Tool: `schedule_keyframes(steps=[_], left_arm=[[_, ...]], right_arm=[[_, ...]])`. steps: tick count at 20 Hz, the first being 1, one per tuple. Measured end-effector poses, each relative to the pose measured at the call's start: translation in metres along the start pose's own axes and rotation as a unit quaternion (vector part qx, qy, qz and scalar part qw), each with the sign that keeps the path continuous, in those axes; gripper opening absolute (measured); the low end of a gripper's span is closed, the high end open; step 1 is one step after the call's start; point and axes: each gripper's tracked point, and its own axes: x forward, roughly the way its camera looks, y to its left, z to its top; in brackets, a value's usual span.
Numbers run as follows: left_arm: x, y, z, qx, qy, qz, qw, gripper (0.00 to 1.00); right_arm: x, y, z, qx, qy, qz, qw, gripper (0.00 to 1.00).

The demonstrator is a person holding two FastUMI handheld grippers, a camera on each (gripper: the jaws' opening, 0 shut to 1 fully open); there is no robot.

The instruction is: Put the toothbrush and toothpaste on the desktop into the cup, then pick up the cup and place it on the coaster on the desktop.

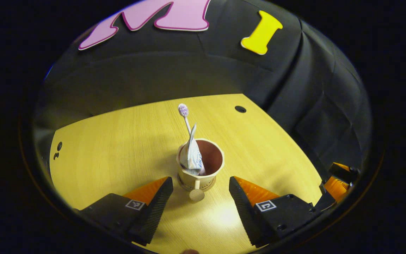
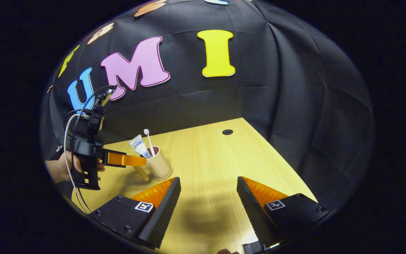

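The cup [image 1: 200, 165] stood upright on the pale wooden bench [image 1: 118, 148], a tan paper cup with a reddish-brown inside and a small handle whose round end faced the left gripper view. Inside it the toothpaste [image 1: 191, 157], a crumpled white tube with blue print, leaned against the near-left wall with its flat crimped end up. The toothbrush [image 1: 185, 116] rose behind it, its white stem tilted left and its pale lilac bristle head well above the rim. The cup sat on a thin round base, which might have been the coaster, though I could not tell. The left tongs [image 1: 201, 197] were spread wide, released, with the cup just ahead between the two tips and touching neither. In the right gripper view the right tongs [image 2: 208, 197] were likewise parted and held nothing, over bare wood, well apart from the cup. A hand [image 2: 63, 167] gripped the left tool at the left edge.
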Motion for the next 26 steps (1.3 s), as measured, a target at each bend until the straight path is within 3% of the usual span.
schedule_keyframes(steps=[4,8,13,16,20,23,26], left_arm=[[-0.051,0.013,0.017,0.007,-0.058,0.024,0.998,0.98],[-0.114,0.015,0.025,-0.019,-0.122,0.021,0.992,0.98],[-0.205,0.036,0.017,-0.031,-0.202,0.080,0.976,0.98],[-0.262,0.035,0.009,-0.036,-0.263,0.102,0.959,0.98],[-0.333,0.028,-0.028,-0.030,-0.315,0.141,0.938,0.98],[-0.377,0.018,-0.071,-0.051,-0.318,0.146,0.935,0.98],[-0.410,0.011,-0.111,-0.038,-0.314,0.151,0.936,0.98]], right_arm=[[-0.007,0.015,0.010,-0.008,-0.011,0.006,1.000,0.98],[-0.021,0.044,0.022,-0.023,-0.026,0.017,0.999,0.98],[-0.050,0.091,0.048,-0.054,-0.067,0.036,0.996,0.98],[-0.075,0.118,0.064,-0.063,-0.089,0.047,0.993,0.98],[-0.118,0.152,0.073,-0.061,-0.110,0.066,0.990,0.98],[-0.151,0.169,0.071,-0.068,-0.116,0.077,0.988,0.98],[-0.183,0.173,0.066,-0.060,-0.117,0.076,0.988,0.98]])
